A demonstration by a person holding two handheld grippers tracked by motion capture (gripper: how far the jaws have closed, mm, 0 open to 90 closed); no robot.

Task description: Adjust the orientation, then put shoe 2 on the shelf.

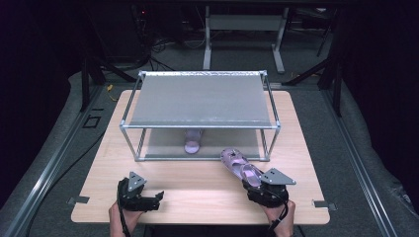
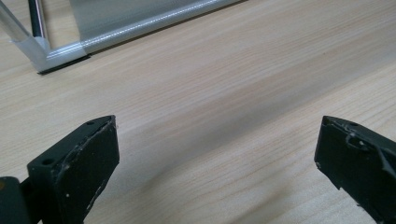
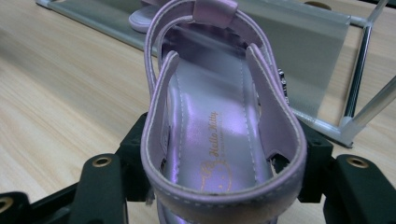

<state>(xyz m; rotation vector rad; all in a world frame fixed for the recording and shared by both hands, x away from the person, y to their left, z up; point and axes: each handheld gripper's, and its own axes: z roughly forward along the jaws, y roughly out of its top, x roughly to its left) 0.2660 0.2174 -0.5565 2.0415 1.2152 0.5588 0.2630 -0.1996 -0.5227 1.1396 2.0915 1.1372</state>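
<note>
While right gripper [image 3: 224,186] pinches heel of shiny lilac strapped sandal [image 1: 241,168], next: slide toe fwd onto metal-frame rack's [image 1: 200,124] lower shelf; left gripper [image 2: 217,163] spread, idle

Dim, dark-edged high view; the gripper views are brighter, with soft shadows and blurred near edges.

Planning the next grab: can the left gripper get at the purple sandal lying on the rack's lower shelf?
Probably yes. The left gripper is open with nothing between its jaws, bare wooden table lies ahead, and the purple sandal on the lower shelf sits at the metal-framed rack's open front. The right gripper holds the other purple sandal well aside.
</note>
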